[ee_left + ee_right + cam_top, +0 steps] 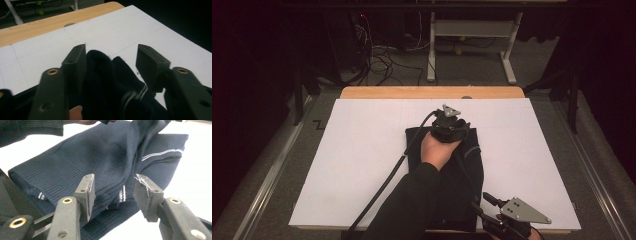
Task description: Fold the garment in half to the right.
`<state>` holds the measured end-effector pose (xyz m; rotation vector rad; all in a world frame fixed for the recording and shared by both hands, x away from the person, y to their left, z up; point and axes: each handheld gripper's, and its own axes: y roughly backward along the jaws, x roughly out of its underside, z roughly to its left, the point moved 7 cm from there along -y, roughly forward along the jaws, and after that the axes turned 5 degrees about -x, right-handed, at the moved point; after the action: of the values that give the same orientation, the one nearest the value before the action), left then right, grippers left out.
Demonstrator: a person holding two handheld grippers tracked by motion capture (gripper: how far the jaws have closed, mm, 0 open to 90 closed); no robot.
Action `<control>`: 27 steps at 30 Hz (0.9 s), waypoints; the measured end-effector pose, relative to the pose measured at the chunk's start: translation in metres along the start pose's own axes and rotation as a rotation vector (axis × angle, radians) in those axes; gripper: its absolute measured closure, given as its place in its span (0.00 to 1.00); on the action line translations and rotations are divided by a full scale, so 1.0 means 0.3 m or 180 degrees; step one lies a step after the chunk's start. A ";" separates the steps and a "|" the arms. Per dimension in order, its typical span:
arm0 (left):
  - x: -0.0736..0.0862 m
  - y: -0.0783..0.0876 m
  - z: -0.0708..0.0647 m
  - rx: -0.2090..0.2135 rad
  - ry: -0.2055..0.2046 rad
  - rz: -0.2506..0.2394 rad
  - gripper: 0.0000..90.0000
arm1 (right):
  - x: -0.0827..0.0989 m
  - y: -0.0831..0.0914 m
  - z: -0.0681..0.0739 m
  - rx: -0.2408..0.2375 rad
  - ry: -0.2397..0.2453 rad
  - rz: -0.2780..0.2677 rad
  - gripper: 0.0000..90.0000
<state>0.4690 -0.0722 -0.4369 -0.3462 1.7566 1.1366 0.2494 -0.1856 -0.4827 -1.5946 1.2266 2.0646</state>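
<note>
Navy knitted sweater [462,165] is lying folded mid-tabletop [362,150]. I am holding my left hand-held gripper [451,125] released over its far edge and my right hand-held gripper [492,212] released around its near hem.

Dark folded garment [467,165] on the white desk [362,165], left hand-held gripper [451,126] at its far edge, right hand-held gripper [494,207] near its front corner.

The garment [107,152] is dark navy rib knit with thin white stitched stripes; the board [362,165] beneath is white, the table edge [412,92] at twelve o'clock light wood.
</note>
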 end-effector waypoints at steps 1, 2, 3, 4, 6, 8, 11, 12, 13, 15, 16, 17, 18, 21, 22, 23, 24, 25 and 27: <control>0.001 0.005 0.002 0.0000 -0.0016 -0.0002 0.38 | -0.002 0.000 -0.002 0.0001 -0.0003 -0.0004 0.58; 0.002 0.012 0.005 0.0021 -0.0013 -0.0026 0.36 | -0.003 0.001 -0.002 0.0002 -0.0004 -0.0009 0.58; 0.005 0.020 0.009 0.0034 -0.0011 -0.0045 0.34 | -0.006 0.003 -0.003 0.0001 -0.0010 -0.0021 0.58; 0.009 0.028 0.015 0.0054 -0.0014 -0.0060 0.32 | -0.008 0.004 -0.005 0.0004 -0.0010 -0.0032 0.58; 0.021 0.050 0.030 0.0062 -0.0034 -0.0091 0.29 | -0.010 0.006 -0.008 0.0003 -0.0038 -0.0048 0.58; 0.040 0.077 0.050 0.0058 -0.0034 -0.0131 0.26 | -0.012 0.005 -0.011 0.0001 -0.0043 -0.0061 0.59; 0.076 0.117 0.092 0.0021 -0.0024 -0.0097 0.17 | -0.014 0.001 -0.014 0.0008 -0.0047 -0.0057 0.59; 0.090 0.132 0.107 -0.0008 -0.0030 -0.0095 0.14 | -0.014 -0.001 -0.013 0.0010 -0.0053 -0.0055 0.60; 0.105 0.147 0.120 -0.0029 -0.0045 -0.0102 0.14 | -0.015 -0.002 -0.012 0.0009 -0.0049 -0.0057 0.60; 0.134 0.171 0.141 -0.0081 -0.0110 -0.0087 0.12 | -0.014 -0.007 -0.009 -0.0007 -0.0046 -0.0050 0.61; 0.150 0.188 0.153 -0.0085 -0.0104 -0.0085 0.10 | -0.012 -0.011 -0.008 -0.0007 -0.0042 -0.0037 0.61; 0.159 0.197 0.161 -0.0075 -0.0100 -0.0089 0.09 | -0.011 -0.015 -0.008 -0.0006 -0.0052 -0.0027 0.61; 0.171 0.211 0.170 -0.0061 -0.0087 -0.0092 0.07 | -0.012 -0.017 -0.009 -0.0007 -0.0049 -0.0030 0.62; 0.214 0.249 0.200 -0.0012 -0.0080 -0.0066 0.02 | -0.013 -0.023 -0.007 0.0000 -0.0053 -0.0020 0.62; 0.233 0.262 0.212 0.0015 -0.0062 -0.0016 0.00 | -0.012 -0.025 -0.006 0.0002 -0.0045 -0.0010 0.63; 0.251 0.276 0.224 0.0023 -0.0041 0.0012 0.00 | -0.010 -0.028 -0.004 0.0000 -0.0048 -0.0003 0.64; 0.269 0.296 0.237 0.0021 -0.0025 -0.0004 0.00 | -0.007 -0.030 -0.002 -0.0012 -0.0056 0.0010 0.64; 0.287 0.315 0.251 0.0007 -0.0011 -0.0023 0.00 | -0.005 -0.032 -0.001 -0.0022 -0.0057 0.0021 0.64; 0.323 0.354 0.281 -0.0018 0.0048 -0.0044 0.00 | -0.004 -0.036 0.002 -0.0023 -0.0053 0.0029 0.66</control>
<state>0.4002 0.0764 -0.4685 -0.3707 1.7618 1.1321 0.2565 -0.1784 -0.4865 -1.5748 1.2244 2.0859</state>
